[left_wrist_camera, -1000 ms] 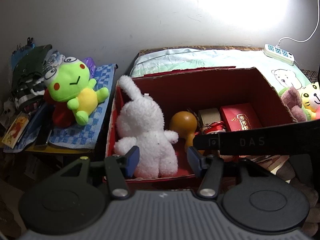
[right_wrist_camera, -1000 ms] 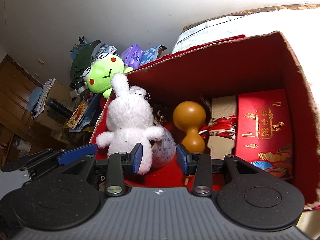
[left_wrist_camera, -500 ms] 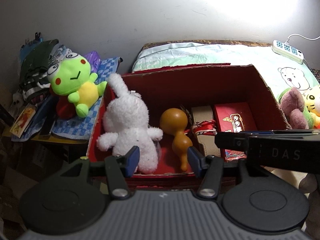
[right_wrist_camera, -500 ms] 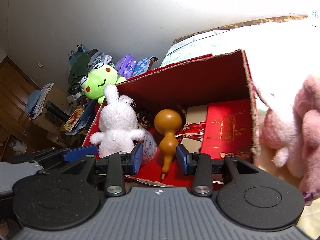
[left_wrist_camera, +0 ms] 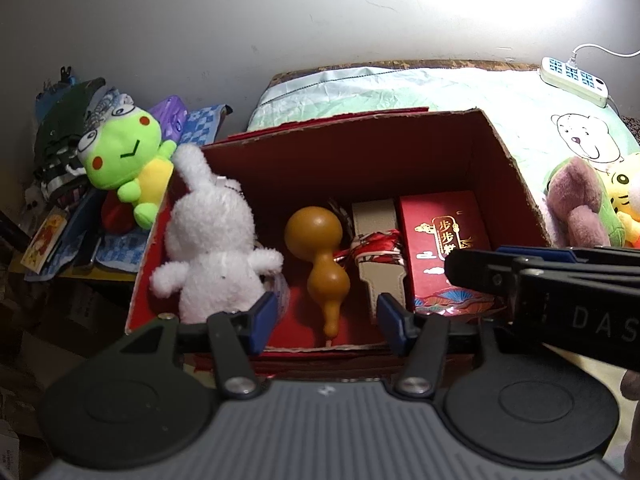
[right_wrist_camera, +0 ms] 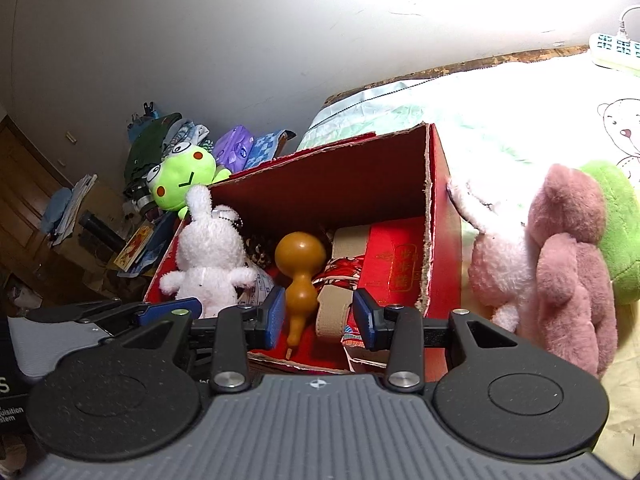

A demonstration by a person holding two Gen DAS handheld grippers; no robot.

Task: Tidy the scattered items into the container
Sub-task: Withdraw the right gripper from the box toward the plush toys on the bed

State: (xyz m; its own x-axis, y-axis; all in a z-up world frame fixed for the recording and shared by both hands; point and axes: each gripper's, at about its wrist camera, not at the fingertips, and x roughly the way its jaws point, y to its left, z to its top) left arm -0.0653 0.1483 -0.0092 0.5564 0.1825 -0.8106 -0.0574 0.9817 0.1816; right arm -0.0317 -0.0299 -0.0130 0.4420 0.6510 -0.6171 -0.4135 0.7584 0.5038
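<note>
Off to your far right, a power strip (left_wrist_camera: 574, 81) lies on the bedsheet (left_wrist_camera: 400, 88). To your left, a clothes pile (left_wrist_camera: 64, 120) against the wall (left_wrist_camera: 240, 20).

Left black two-finger gripper with blue pads (left_wrist_camera: 327, 322): tilted downward, jaws parted, nothing between the pads; jaws have just been opening. Its right-hand neighbour, the right black two-finger gripper with blue pads (right_wrist_camera: 319, 316), shows as a dark arm crossing in from the right side of the left wrist view, ahead of the left gripper's right finger. Right gripper: jaws parted, pads clear of any object. In the right wrist view the left gripper's fingers (right_wrist_camera: 168, 309) lie just left of the right gripper's left finger.
</note>
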